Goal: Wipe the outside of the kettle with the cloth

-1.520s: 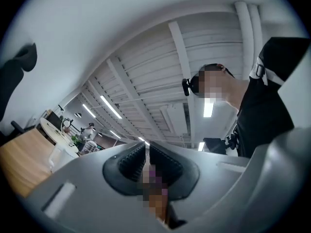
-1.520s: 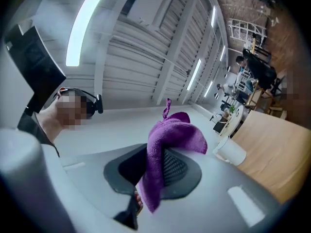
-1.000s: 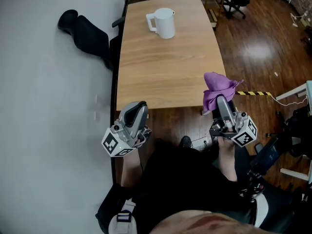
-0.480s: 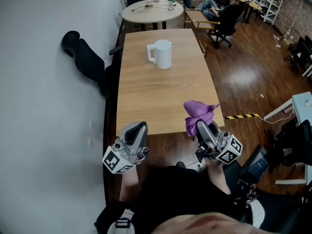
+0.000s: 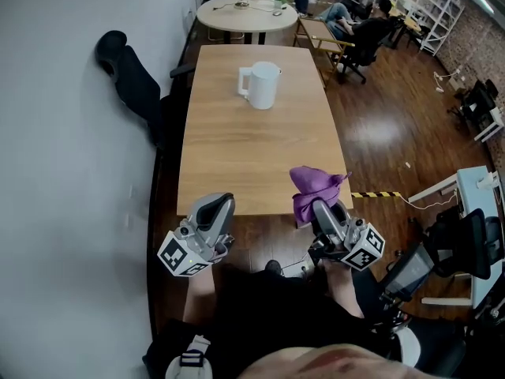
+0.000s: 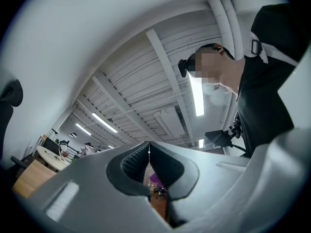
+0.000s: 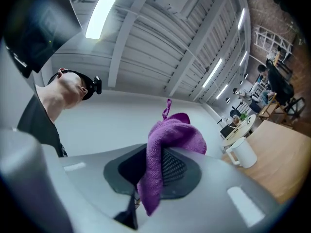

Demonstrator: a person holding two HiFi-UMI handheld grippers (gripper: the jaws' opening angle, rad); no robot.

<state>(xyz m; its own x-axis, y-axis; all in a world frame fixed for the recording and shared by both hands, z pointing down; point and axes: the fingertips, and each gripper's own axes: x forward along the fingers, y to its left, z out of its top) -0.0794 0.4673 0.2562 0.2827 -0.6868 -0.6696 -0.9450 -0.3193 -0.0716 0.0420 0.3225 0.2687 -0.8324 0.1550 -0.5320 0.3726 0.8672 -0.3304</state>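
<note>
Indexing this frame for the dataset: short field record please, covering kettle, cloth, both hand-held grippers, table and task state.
kettle: white, upright on the far part of the table, handle to the left in the head view, nothing touching it
cloth: purple, bunched, sticking up out of the right jaws
left hand-held gripper: jaws shut, empty, by the table's near edge
right hand-held gripper: shut on the cloth, by the table's near right corner
table: light wood
task state: wiping not yet begun; both grippers well apart from the kettle
</note>
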